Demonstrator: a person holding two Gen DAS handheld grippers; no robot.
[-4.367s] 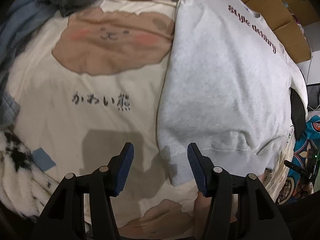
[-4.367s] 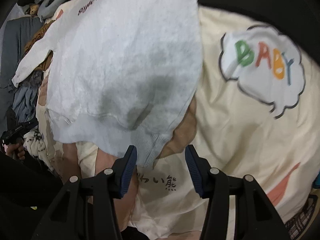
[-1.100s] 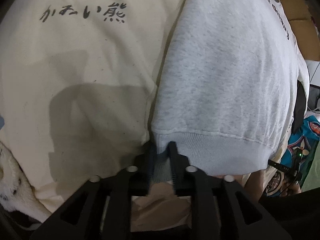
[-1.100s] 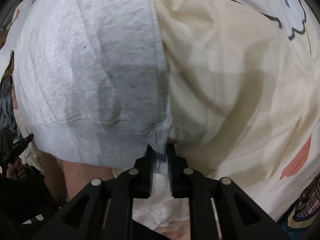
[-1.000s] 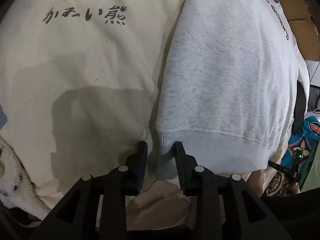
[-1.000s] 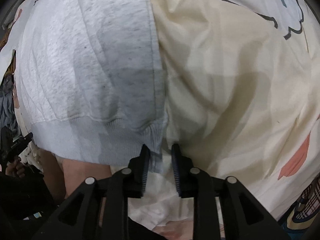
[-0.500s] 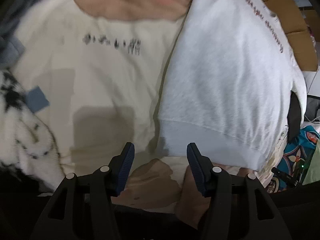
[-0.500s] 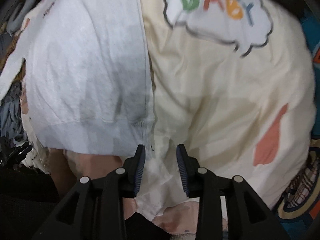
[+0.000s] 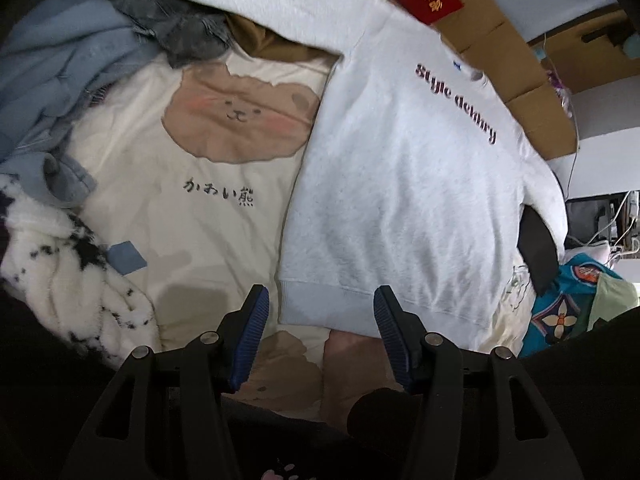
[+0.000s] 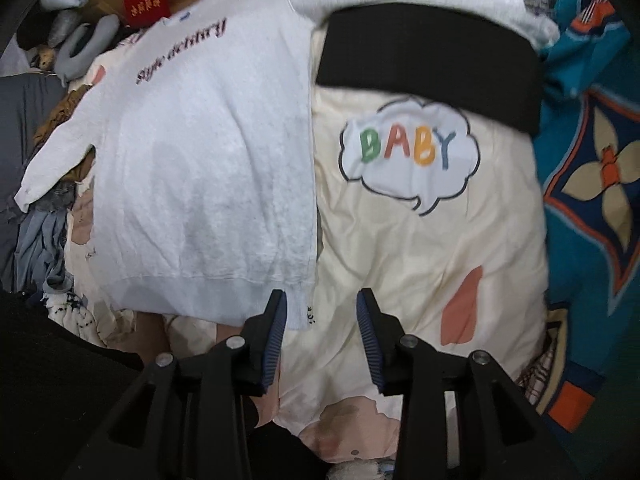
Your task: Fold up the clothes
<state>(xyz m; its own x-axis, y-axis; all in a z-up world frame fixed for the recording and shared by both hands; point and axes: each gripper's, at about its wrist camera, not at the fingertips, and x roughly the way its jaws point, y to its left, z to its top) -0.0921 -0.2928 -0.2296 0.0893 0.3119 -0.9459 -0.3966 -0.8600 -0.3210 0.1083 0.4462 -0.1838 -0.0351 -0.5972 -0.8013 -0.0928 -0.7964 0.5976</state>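
A light grey sweatshirt (image 9: 400,184) with dark "Style" lettering lies flat on a cream bedspread (image 9: 192,216), its ribbed hem nearest me. My left gripper (image 9: 320,336) hovers open high above the hem's left corner with nothing between its blue pads. In the right wrist view the same sweatshirt (image 10: 208,168) spreads at the left, one sleeve stretched out to the left. My right gripper (image 10: 320,332) hangs above the hem's right corner, jaws opening, holding nothing.
A bear print (image 9: 236,120) and a "BABY" cloud (image 10: 408,152) mark the bedspread. Blue-grey clothes (image 9: 60,72) and a white fluffy garment (image 9: 68,280) pile at the left. A black garment (image 10: 428,60), a teal patterned cloth (image 10: 592,168) and cardboard boxes (image 9: 532,92) lie around.
Both grippers let go of the sweatshirt's hem corners, opened and rose well above the bed. The sweatshirt now lies flat with its hem smoothed out.
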